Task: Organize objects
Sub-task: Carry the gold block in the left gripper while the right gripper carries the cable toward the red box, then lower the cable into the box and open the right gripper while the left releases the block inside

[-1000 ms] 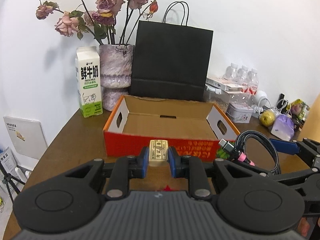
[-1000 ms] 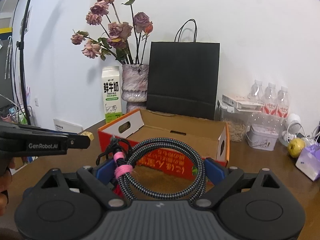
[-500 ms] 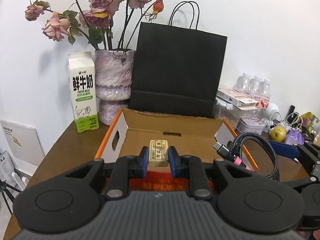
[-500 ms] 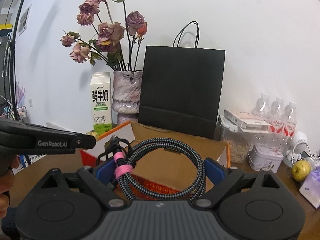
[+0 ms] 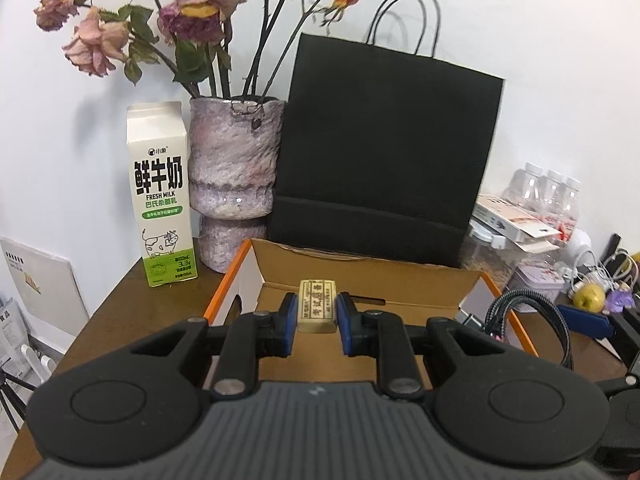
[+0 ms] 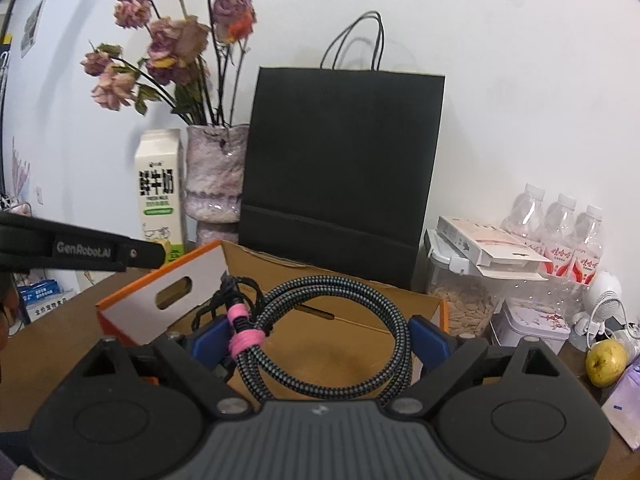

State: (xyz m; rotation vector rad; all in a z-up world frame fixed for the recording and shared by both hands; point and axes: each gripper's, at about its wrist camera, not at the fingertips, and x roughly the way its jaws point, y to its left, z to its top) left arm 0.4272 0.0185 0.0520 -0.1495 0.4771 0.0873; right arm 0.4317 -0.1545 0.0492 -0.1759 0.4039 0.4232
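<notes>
The left claw is gripping a small eraser and the right claw a coiled cable, both hovering over the still-empty cardboard box awaiting release.

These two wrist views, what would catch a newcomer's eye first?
Probably the tall black paper bag standing against the wall behind the open orange cardboard box, with wilted roses in a mottled vase and a milk carton to its left. Up close, the left gripper pinches a small cream eraser, and the right gripper holds a coiled braided cable above the box.
</notes>
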